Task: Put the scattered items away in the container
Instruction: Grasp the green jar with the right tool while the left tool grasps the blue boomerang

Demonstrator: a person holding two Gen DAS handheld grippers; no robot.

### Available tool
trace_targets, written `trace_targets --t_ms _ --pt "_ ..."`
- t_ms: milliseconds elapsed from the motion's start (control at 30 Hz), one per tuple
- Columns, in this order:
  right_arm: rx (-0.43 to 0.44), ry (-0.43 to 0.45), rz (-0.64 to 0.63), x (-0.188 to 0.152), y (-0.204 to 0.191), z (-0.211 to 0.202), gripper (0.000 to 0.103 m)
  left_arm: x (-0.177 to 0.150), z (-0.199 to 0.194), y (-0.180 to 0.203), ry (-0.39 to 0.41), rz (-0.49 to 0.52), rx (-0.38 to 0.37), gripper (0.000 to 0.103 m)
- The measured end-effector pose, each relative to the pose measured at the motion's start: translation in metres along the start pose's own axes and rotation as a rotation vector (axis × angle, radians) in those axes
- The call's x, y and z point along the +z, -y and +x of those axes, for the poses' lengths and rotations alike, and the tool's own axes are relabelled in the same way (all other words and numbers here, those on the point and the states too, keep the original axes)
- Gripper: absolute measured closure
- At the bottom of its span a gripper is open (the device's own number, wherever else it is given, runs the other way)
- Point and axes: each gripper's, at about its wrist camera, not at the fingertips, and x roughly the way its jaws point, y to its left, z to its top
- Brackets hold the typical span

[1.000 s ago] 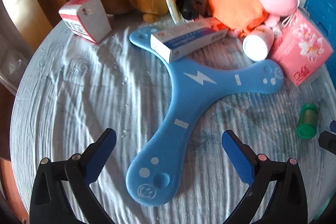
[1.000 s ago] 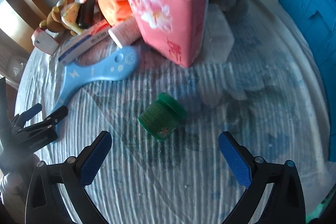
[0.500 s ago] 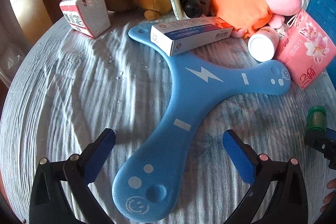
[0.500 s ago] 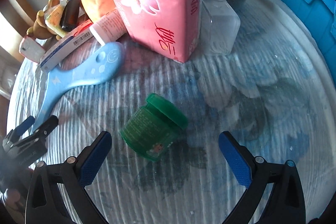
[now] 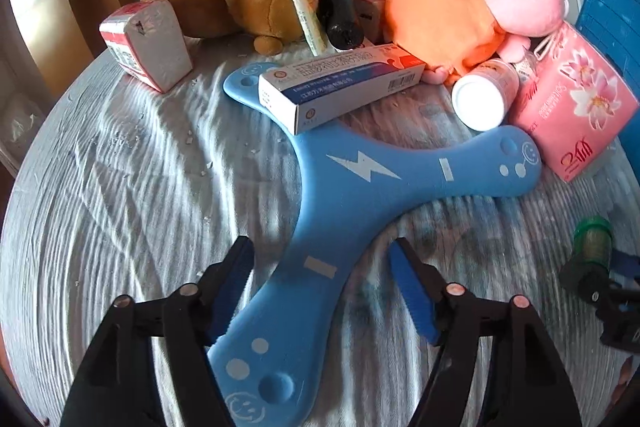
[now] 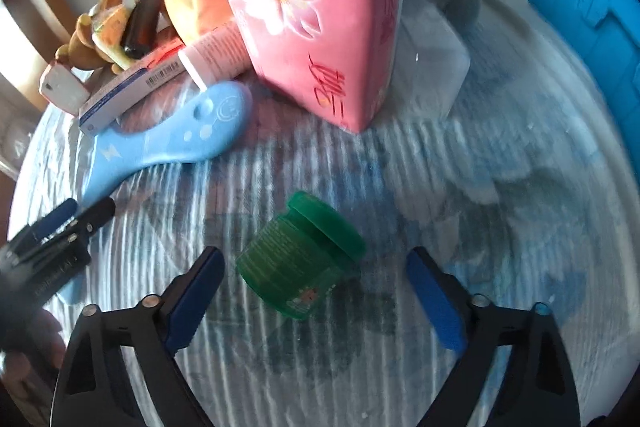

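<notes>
Two pickups are being set up at once on the cloth-covered bench [image 5: 120, 187]. The left gripper [image 5: 320, 283] is placed astride the near arm of the blue boomerang [image 5: 340, 187], and its jaws are closing, the left pad already at the arm's edge, the right pad still clear; the narrow arm is probably chosen because the hub would be too broad. A blue and white carton [image 5: 340, 87] lies across the far arm, so a lift may tip it off. The right gripper [image 6: 314, 291] is held steeply over the green jar [image 6: 296, 259], which lies on its side between jaws that are closing but not yet touching. The blue container [image 6: 580, 7] stands at the far right edge.
</notes>
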Motion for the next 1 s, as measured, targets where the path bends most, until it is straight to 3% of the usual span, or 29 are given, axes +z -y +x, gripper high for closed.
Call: trace_targets --t_ms 100,167,200,367,400,433,633,800,1000 --pt "0.006 0.004 0.007 0.000 0.003 -0.001 0.019 0.004 0.005 -0.001 -0.013 0.006 -0.003 0.037" --pt "0.013 0.011 0.011 0.000 0.004 -0.004 0.019 0.006 0.001 0.004 -0.033 0.022 -0.005 0.059" --pt "0.016 0.017 0.011 0.001 0.003 -0.006 0.019 0.006 0.000 0.006 -0.045 0.028 -0.020 0.061" --pt "0.029 0.015 0.021 0.002 0.008 -0.004 0.019 0.007 0.002 0.011 -0.034 0.027 -0.017 0.061" --pt "0.024 0.016 0.021 0.003 0.007 -0.005 0.025 0.008 0.002 0.013 -0.040 0.036 -0.015 0.061" --pt "0.013 0.029 0.012 0.003 0.006 -0.007 0.046 0.009 0.002 0.014 -0.047 0.043 -0.016 0.062" --pt "0.001 0.024 -0.018 -0.002 0.011 -0.011 0.046 -0.006 -0.014 0.020 -0.053 0.032 -0.004 0.070" --pt "0.021 0.023 -0.038 -0.006 0.018 -0.015 0.046 -0.019 -0.017 0.033 -0.077 0.002 -0.030 0.071" --pt "0.037 0.031 -0.070 -0.006 0.019 -0.015 0.046 -0.007 -0.006 0.026 -0.051 -0.008 -0.006 0.070"
